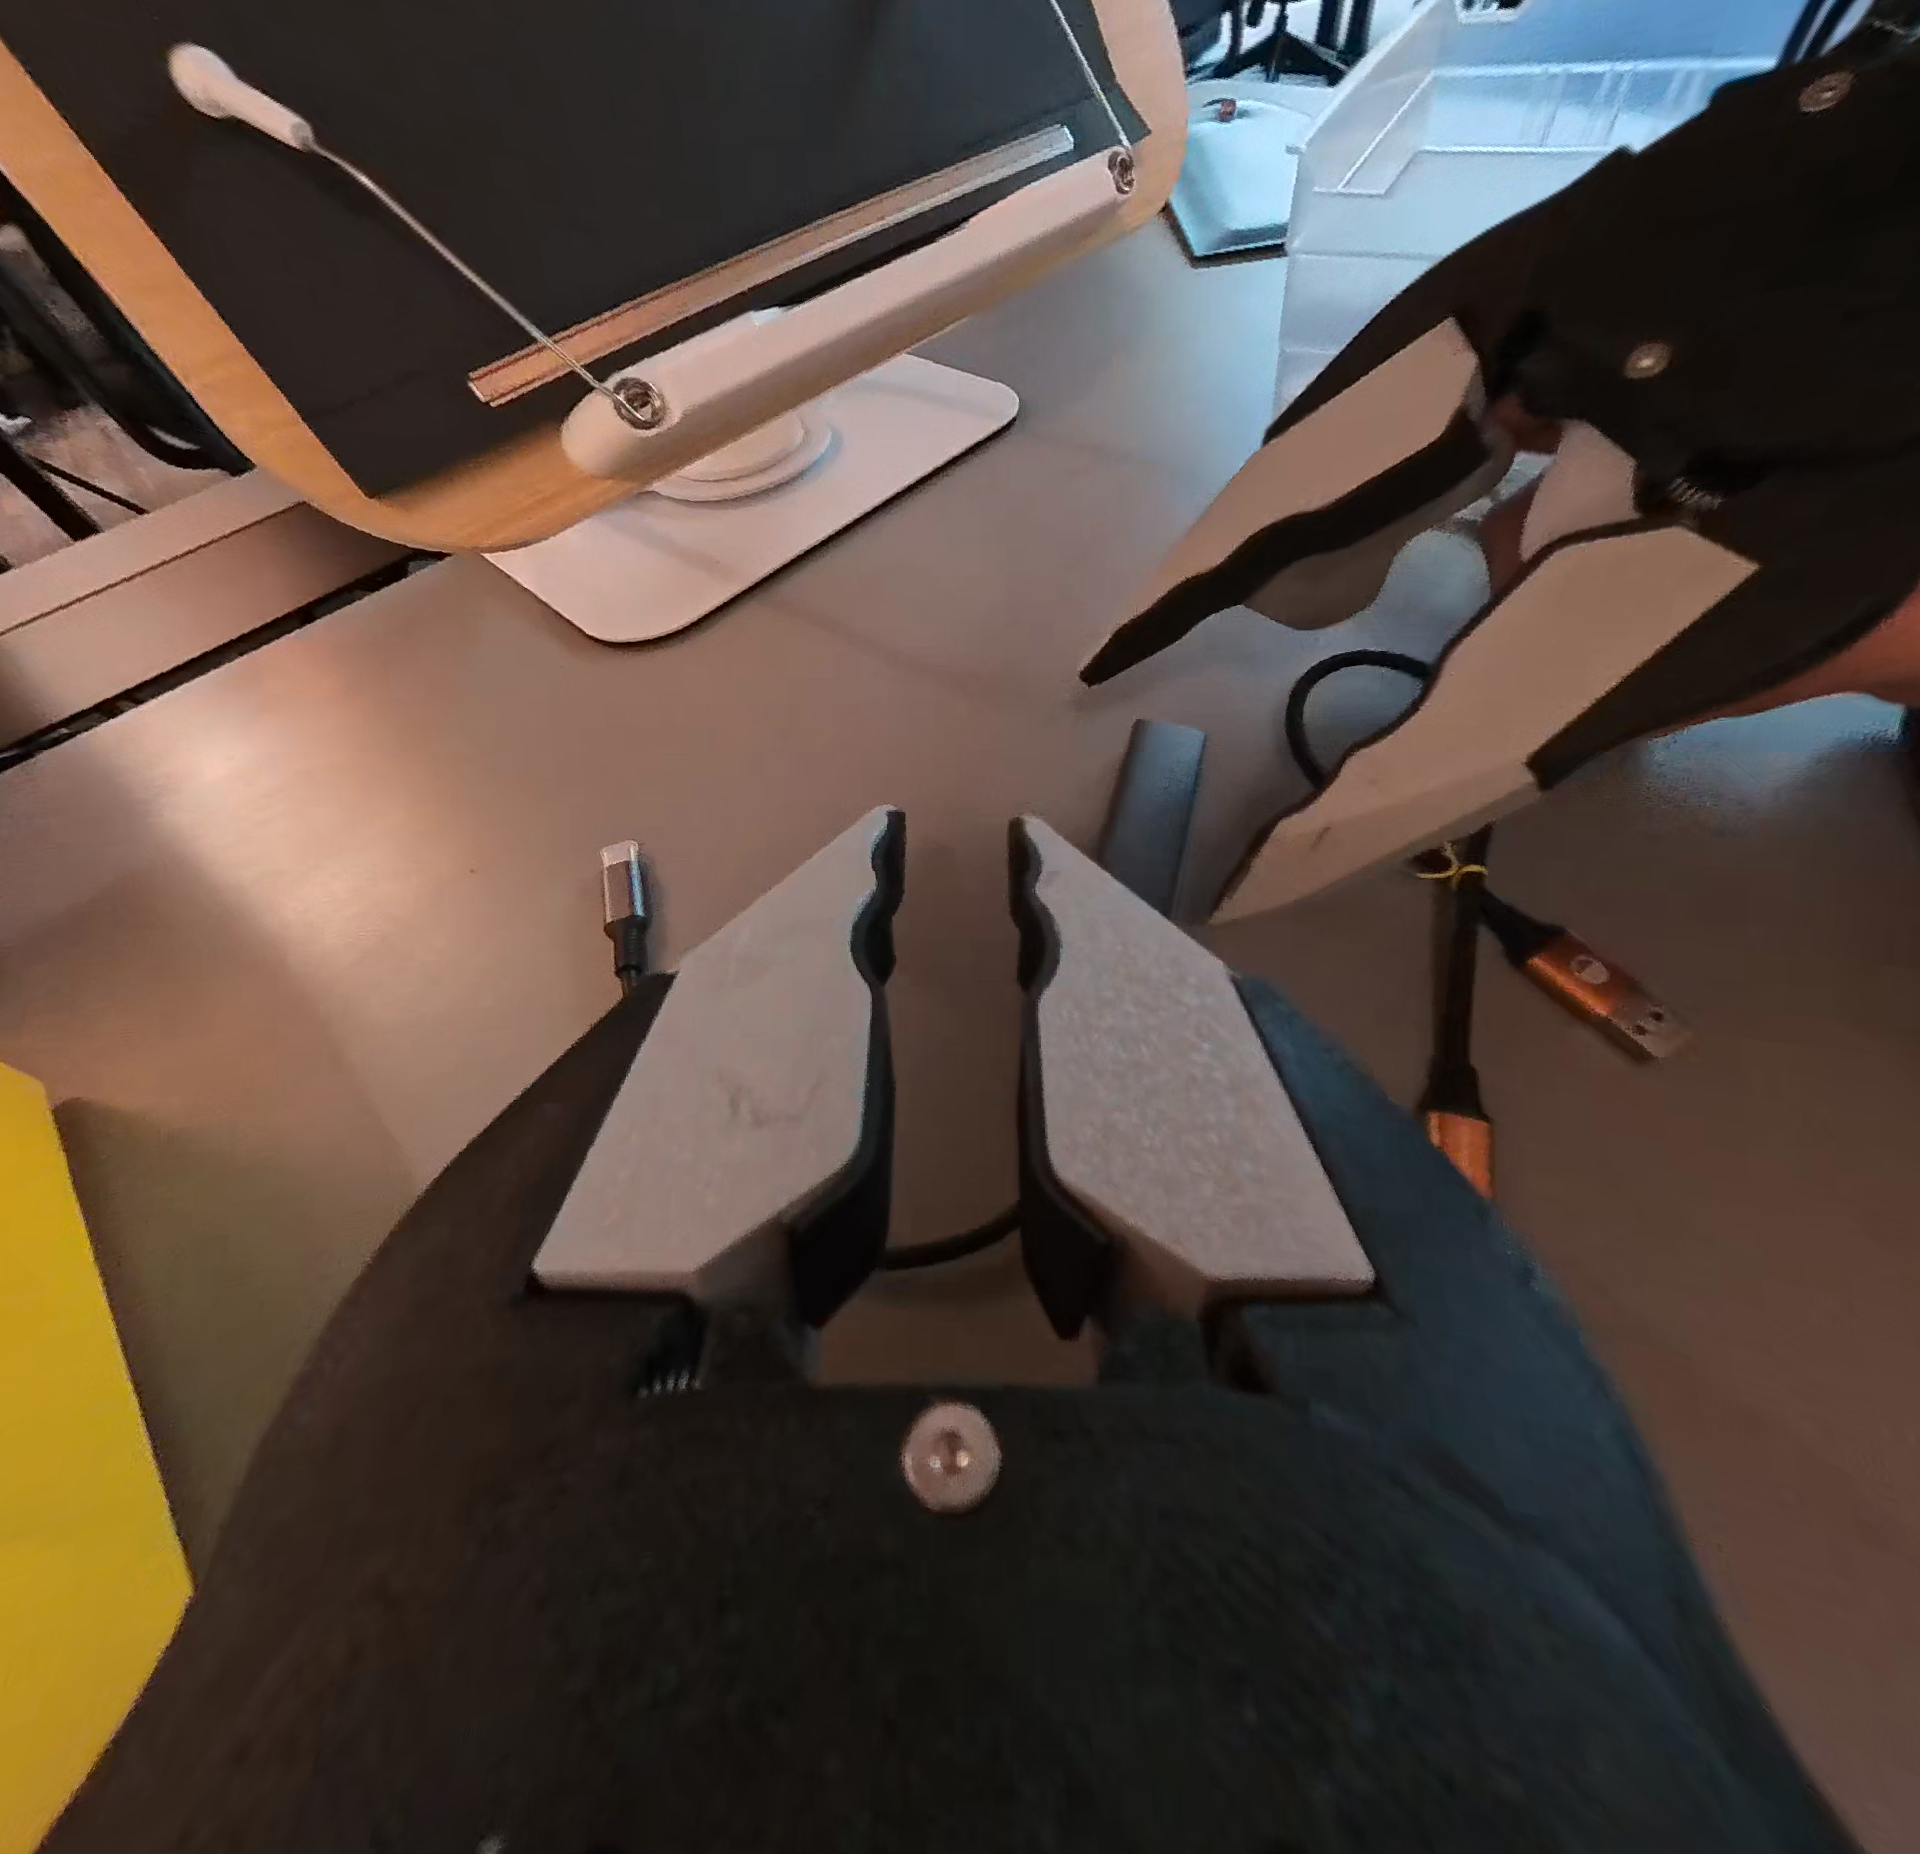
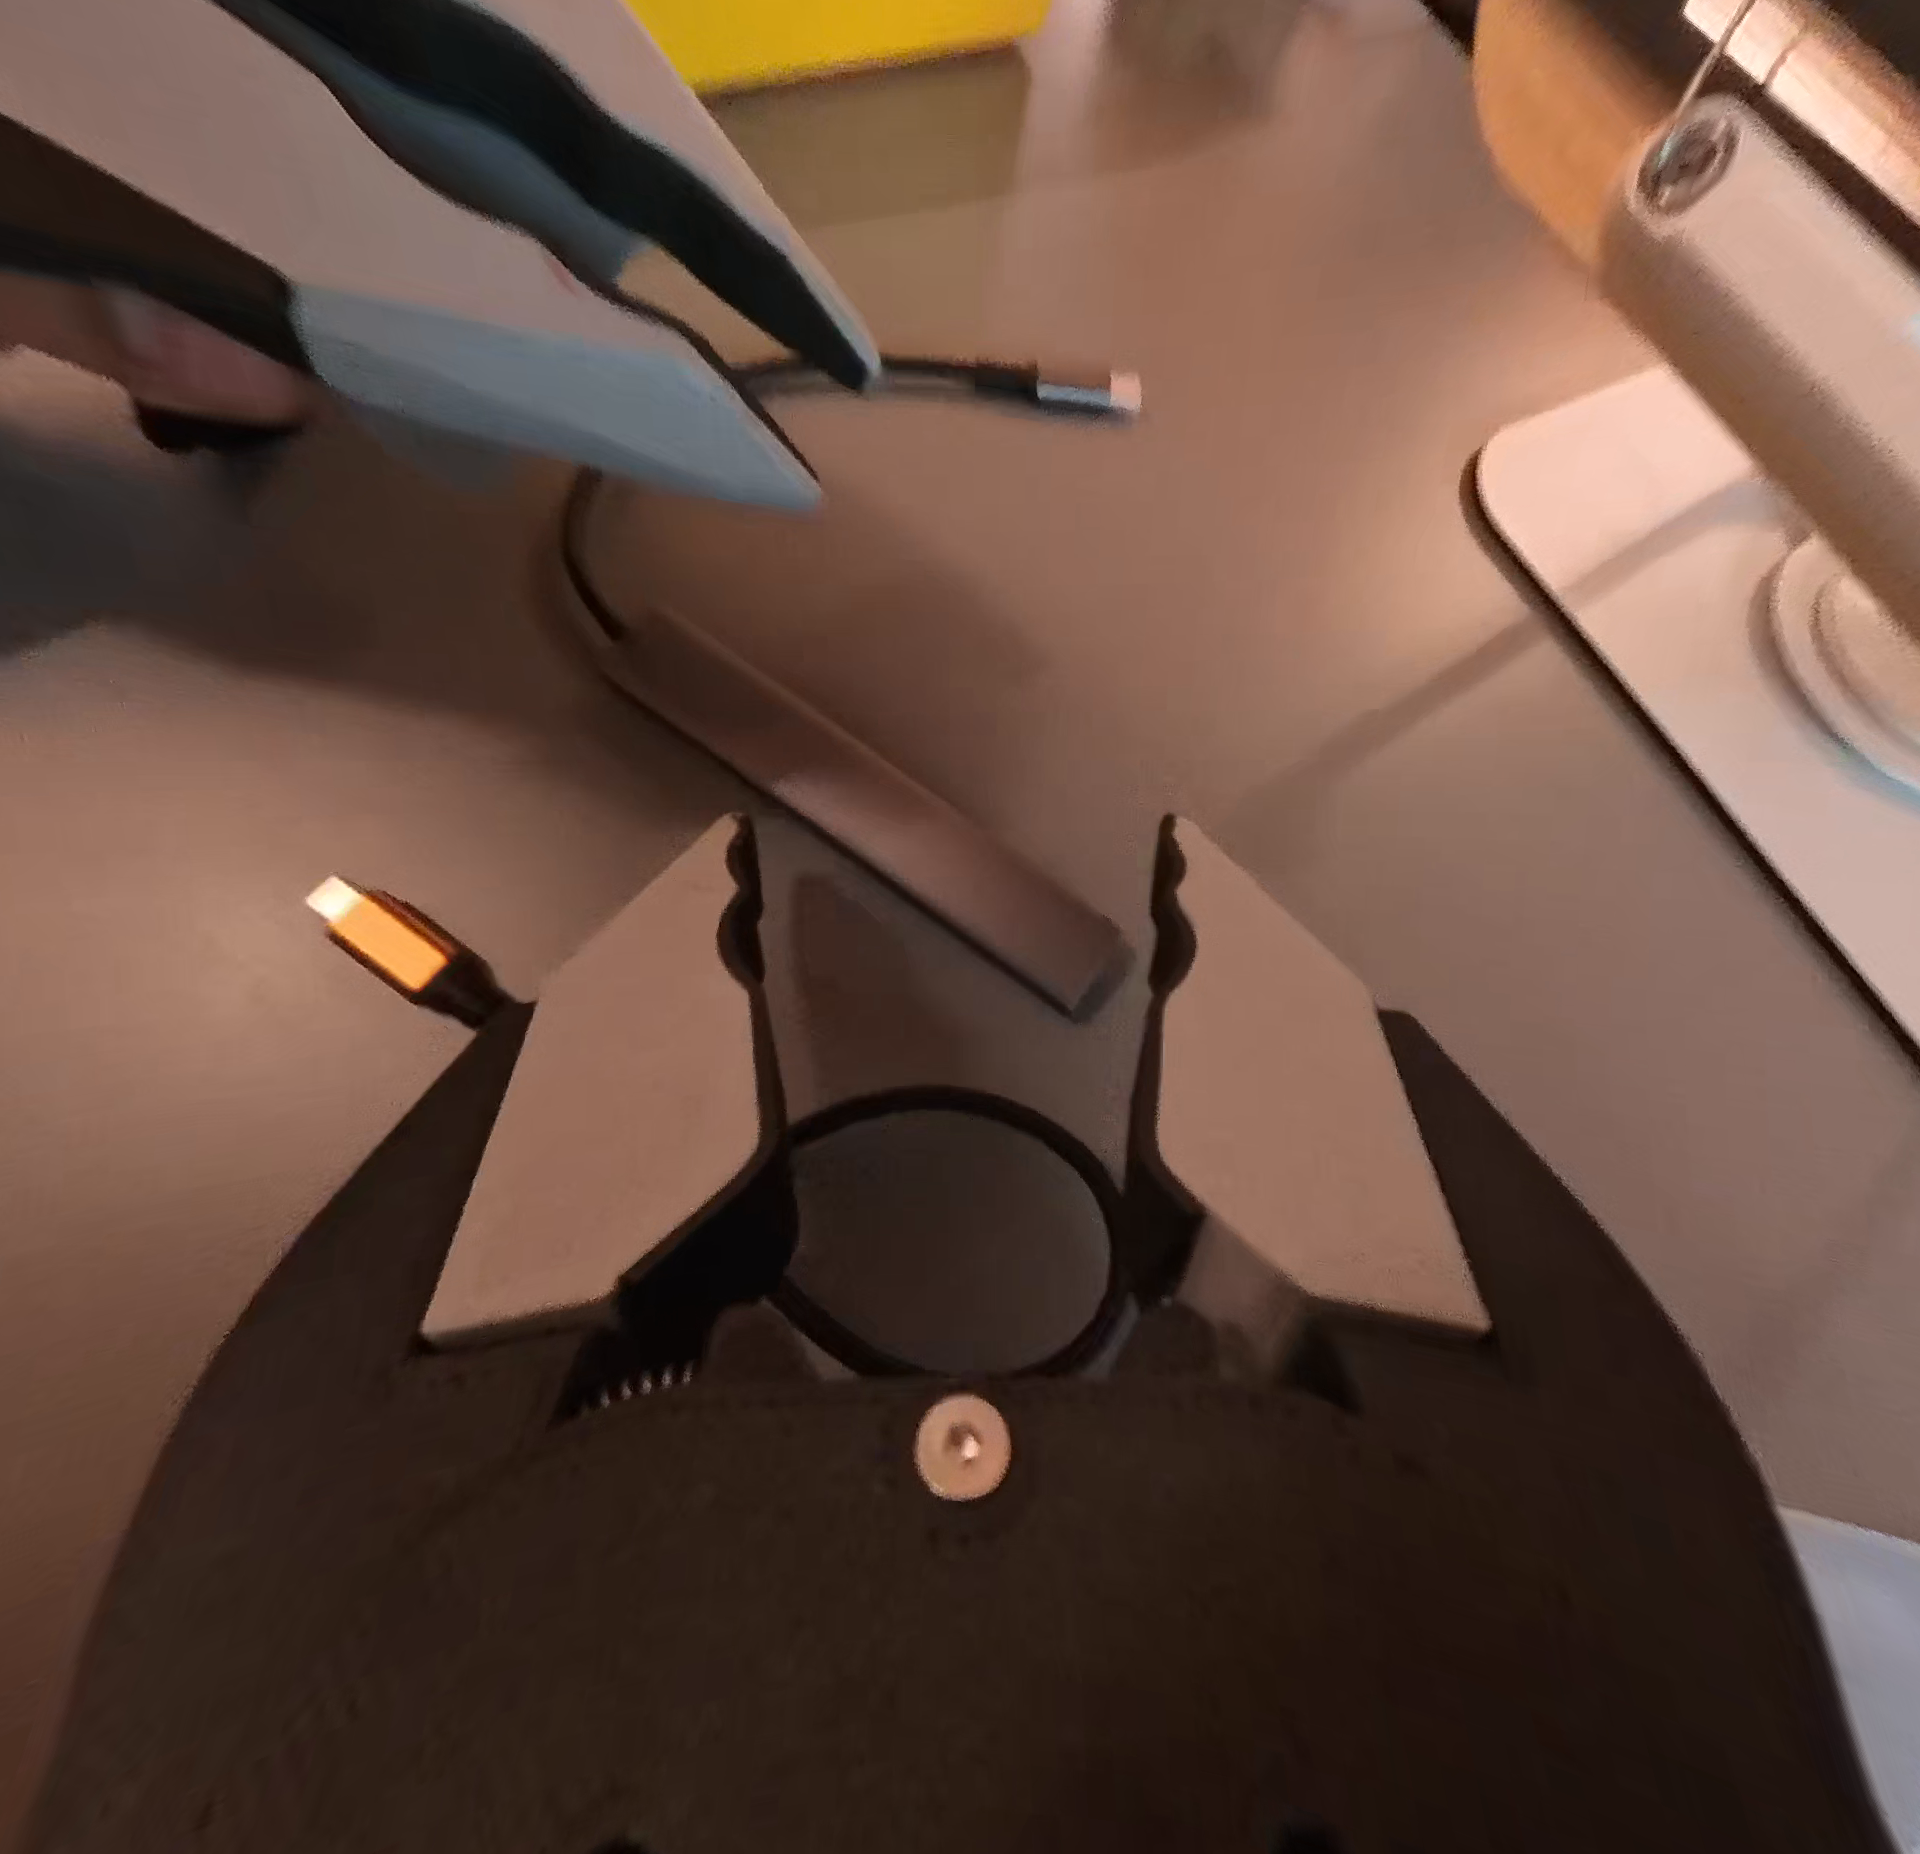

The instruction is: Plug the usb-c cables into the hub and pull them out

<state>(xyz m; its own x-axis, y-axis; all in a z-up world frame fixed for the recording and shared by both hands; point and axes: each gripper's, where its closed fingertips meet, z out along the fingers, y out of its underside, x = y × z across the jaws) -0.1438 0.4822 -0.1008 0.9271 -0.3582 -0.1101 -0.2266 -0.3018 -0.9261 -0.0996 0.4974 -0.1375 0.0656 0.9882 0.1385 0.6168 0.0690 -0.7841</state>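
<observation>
The dark grey hub [image 2: 883,796] lies flat on the table, its near end between my right gripper's [image 2: 956,838] wide-open, empty fingers. A silver USB-C plug [image 2: 1086,391] lies loose beyond it, and an orange USB-C plug [image 2: 384,937] lies loose to the left. In the left wrist view my left gripper [image 1: 956,848] is open with a narrow gap and holds nothing. The silver plug [image 1: 623,885] lies just left of its fingers and the hub [image 1: 1158,817] just right. The right gripper [image 1: 1153,796] hangs open over the hub. The left gripper [image 2: 836,433] also shows in the right wrist view.
A wood-edged screen on a white stand base [image 1: 790,516] stands at the back. A yellow box [image 1: 62,1389] is at the left and a white plastic bin [image 1: 1558,90] at the back right. Orange-ended cables [image 1: 1579,983] and a black cable loop [image 2: 945,1108] lie at the right.
</observation>
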